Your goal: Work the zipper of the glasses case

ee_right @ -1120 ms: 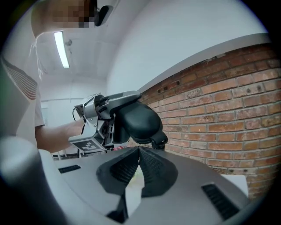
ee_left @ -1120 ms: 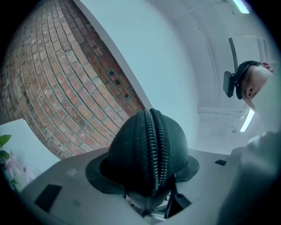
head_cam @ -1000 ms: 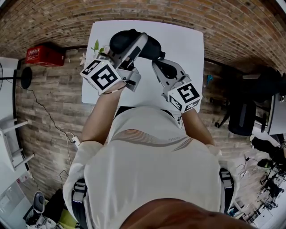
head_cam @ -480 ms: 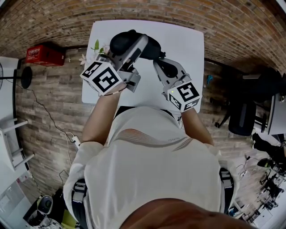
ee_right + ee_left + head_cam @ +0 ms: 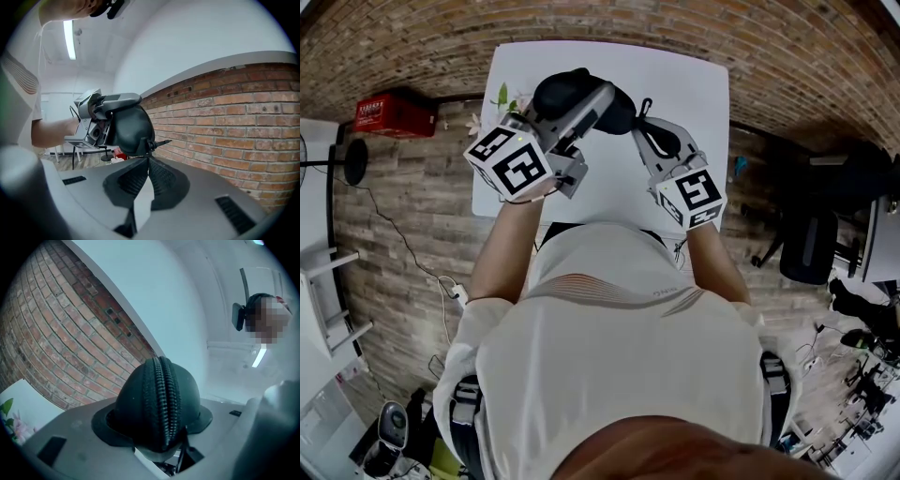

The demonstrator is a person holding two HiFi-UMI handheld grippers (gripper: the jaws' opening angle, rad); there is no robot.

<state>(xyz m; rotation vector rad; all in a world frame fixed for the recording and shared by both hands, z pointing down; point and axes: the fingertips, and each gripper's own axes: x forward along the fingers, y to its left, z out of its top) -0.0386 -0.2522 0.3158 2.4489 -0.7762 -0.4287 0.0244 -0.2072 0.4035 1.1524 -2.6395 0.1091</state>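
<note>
1. While the left claw (image 5: pixel 579 105) clamped the glasses case (image 5: pixel 154 404) over the bench (image 5: pixel 698 103), the zipper (image 5: pixel 162 390) looked closed at that end.
2. The right claw (image 5: pixel 149 158) was clenched on the slider (image 5: pixel 149 146), so the run seemingly remained.

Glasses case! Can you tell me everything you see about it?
The glasses case is black, rounded and stiff-looking, with a ribbed zipper running along its middle; the teeth in view look zipped shut. It is held up over the white table, clamped on both sides by the left gripper. The right gripper is shut on the small zipper pull at one end.
</note>
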